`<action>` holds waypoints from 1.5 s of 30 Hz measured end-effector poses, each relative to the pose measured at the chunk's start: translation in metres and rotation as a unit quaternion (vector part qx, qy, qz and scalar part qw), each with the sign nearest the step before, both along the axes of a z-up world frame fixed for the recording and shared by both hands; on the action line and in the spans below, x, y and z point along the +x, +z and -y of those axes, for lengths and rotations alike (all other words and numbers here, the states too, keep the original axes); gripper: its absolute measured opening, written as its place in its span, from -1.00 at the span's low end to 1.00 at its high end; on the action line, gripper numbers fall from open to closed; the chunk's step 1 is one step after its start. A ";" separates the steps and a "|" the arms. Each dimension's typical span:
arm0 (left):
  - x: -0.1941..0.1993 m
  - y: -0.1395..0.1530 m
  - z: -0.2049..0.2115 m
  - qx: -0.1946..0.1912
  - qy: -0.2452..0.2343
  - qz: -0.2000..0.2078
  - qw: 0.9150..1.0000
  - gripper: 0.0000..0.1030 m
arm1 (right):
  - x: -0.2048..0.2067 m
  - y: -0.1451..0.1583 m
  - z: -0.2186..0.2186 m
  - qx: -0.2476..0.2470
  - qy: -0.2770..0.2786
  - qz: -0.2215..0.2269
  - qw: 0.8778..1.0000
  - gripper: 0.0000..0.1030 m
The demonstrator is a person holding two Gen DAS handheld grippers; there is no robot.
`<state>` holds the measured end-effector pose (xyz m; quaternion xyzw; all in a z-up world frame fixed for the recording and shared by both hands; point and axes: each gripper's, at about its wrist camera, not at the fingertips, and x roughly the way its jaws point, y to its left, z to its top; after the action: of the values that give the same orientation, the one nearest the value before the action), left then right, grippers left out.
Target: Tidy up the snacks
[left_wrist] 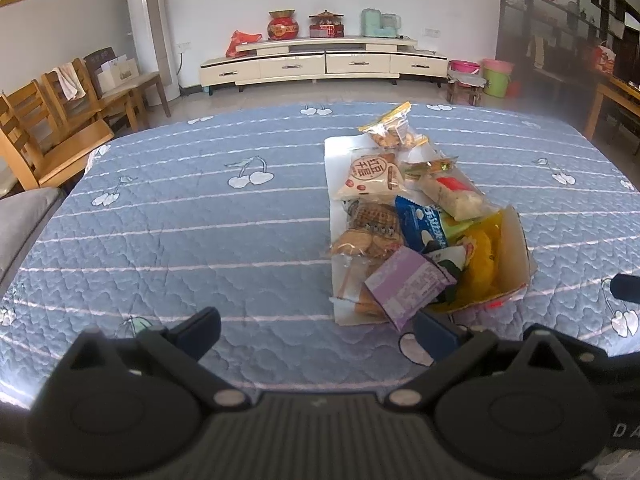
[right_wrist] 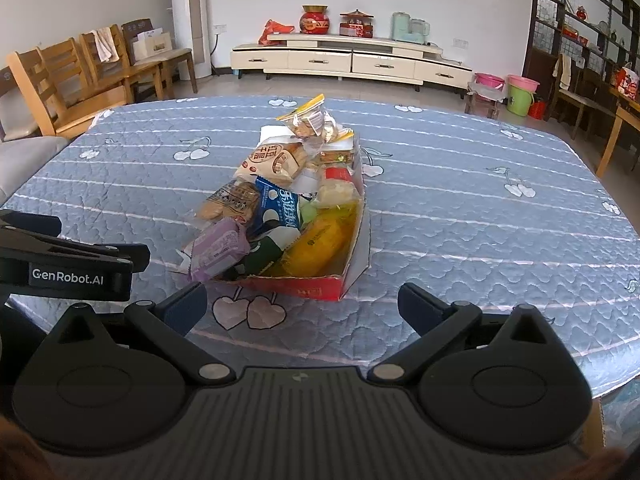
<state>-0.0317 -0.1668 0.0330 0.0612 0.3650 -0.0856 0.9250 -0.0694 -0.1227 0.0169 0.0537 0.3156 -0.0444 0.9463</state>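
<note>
Left hand-held gripper and right hand-held gripper hover level, jaws spread wide

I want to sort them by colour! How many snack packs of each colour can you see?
Purple pack: 1
Blue pack: 1
Yellow pack: 1
Dark green pack: 1
Beige pack with red writing: 1
Clear biscuit packs: 2
Total: 7; others are partly hidden.

"GenRobot.AI" on left hand-held gripper, "DA" on its body
</note>
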 end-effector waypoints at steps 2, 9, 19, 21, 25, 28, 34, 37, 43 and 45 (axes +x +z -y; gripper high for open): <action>0.000 0.000 0.001 0.002 -0.002 0.001 1.000 0.97 | 0.001 0.000 0.000 0.000 0.001 0.001 1.000 1.00; -0.001 0.001 0.002 0.004 -0.006 0.001 1.000 0.97 | 0.002 -0.002 0.001 0.002 0.003 0.000 1.000 1.00; -0.002 0.002 0.002 0.006 -0.007 0.003 1.000 0.97 | 0.002 -0.001 0.003 0.003 0.006 0.003 1.000 1.00; -0.002 0.002 0.002 0.006 -0.009 0.004 1.000 0.97 | 0.002 0.000 0.003 0.002 0.007 0.004 1.000 1.00; -0.003 0.003 0.002 0.006 -0.010 0.006 1.000 0.97 | 0.003 -0.001 0.004 0.003 0.007 0.004 1.000 1.00; -0.002 0.003 0.002 0.006 -0.012 0.004 1.000 0.98 | 0.003 -0.001 0.005 0.006 0.007 0.005 1.000 1.00; -0.003 0.003 0.003 0.009 -0.014 0.005 1.000 0.97 | 0.003 -0.001 0.005 0.007 0.007 0.007 1.000 1.00; -0.002 0.003 0.003 0.008 -0.015 0.003 1.000 0.97 | 0.004 -0.001 0.006 0.008 0.007 0.007 1.000 1.00; -0.002 0.002 0.004 0.011 -0.017 0.000 1.000 0.97 | 0.004 -0.001 0.006 0.009 0.007 0.008 1.000 1.00; -0.001 0.002 0.003 0.009 -0.018 -0.001 1.000 0.98 | 0.004 -0.002 0.007 0.010 0.007 0.008 1.000 1.00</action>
<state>-0.0331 -0.1703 0.0352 0.0756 0.3652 -0.0989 0.9225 -0.0654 -0.1298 0.0153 0.0609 0.3093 -0.0345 0.9484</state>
